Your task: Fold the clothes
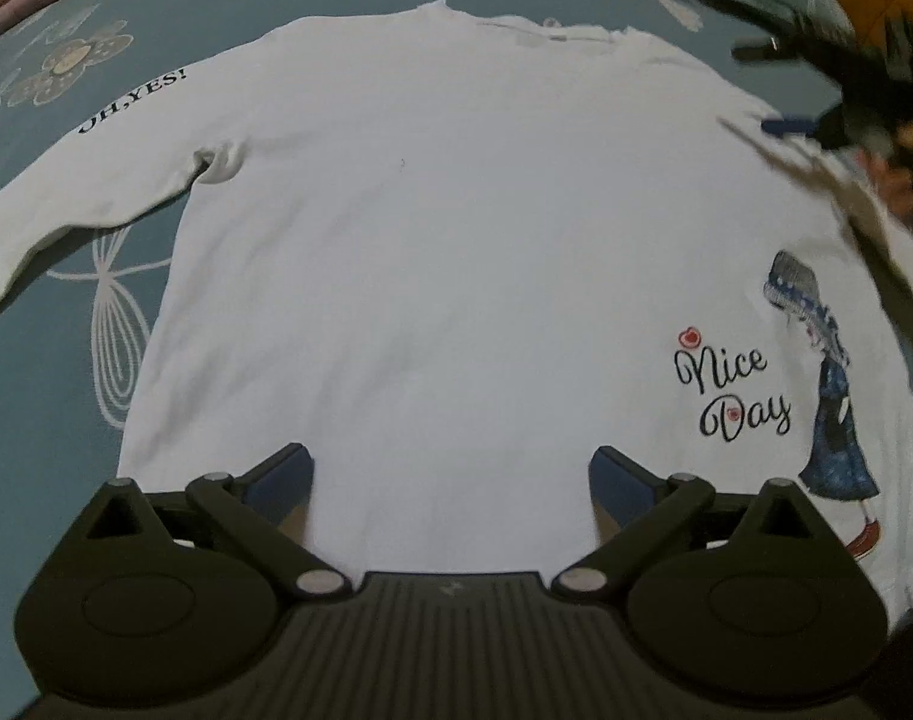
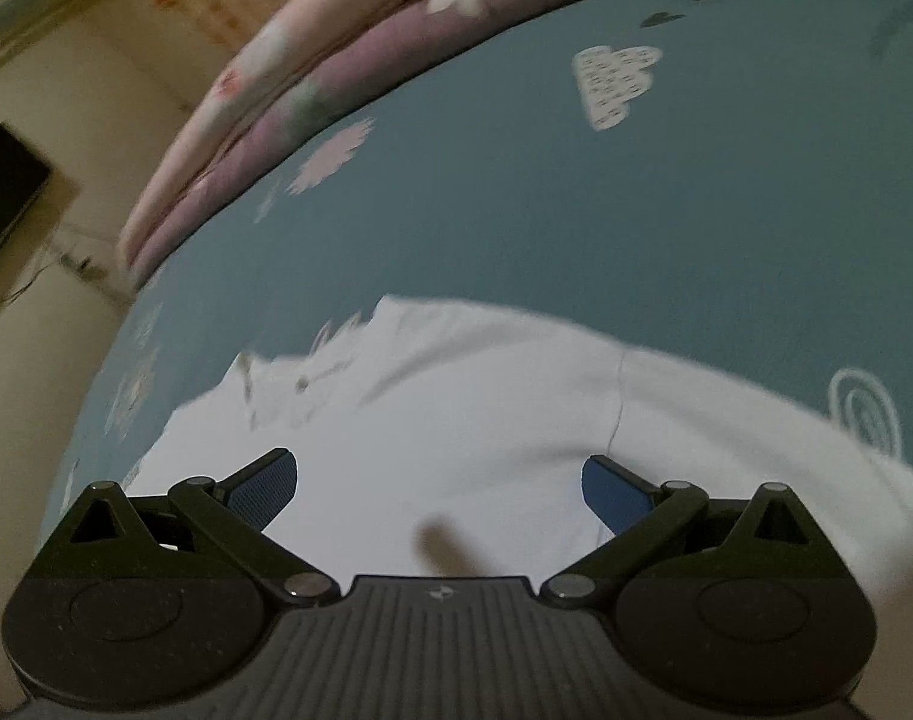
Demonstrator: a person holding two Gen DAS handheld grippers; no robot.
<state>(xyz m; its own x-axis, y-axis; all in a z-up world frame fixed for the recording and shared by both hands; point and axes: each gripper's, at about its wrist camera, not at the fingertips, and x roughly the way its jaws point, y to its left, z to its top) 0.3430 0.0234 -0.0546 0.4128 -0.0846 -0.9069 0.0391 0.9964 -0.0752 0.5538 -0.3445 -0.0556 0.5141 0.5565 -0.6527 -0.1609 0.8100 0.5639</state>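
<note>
The left black two-finger gripper [image 1: 453, 480] hangs wide and empty over the hem of a white long-sleeved printed cotton top [image 1: 432, 252], spread flat at frame centre on a teal patterned bedsheet [image 1: 30, 192], apparently ready for folding; the right gripper [image 2: 438, 489], equally wide, holds nothing.

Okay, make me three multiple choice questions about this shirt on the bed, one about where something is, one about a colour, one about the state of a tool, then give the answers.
1. Where is the "Nice Day" print on the white shirt, in the left wrist view?
A. low on the right
B. at the collar
C. on the left sleeve

2. What colour is the bedsheet?
A. red
B. teal blue
C. black

3. How is the left tool?
A. shut on the shirt
B. open, gripping nothing
C. shut on a sock

Answers: 1 A, it sits beside the girl figure. 2 B, teal shows all around the shirt. 3 B, its pads stand wide apart over the cloth.
</note>
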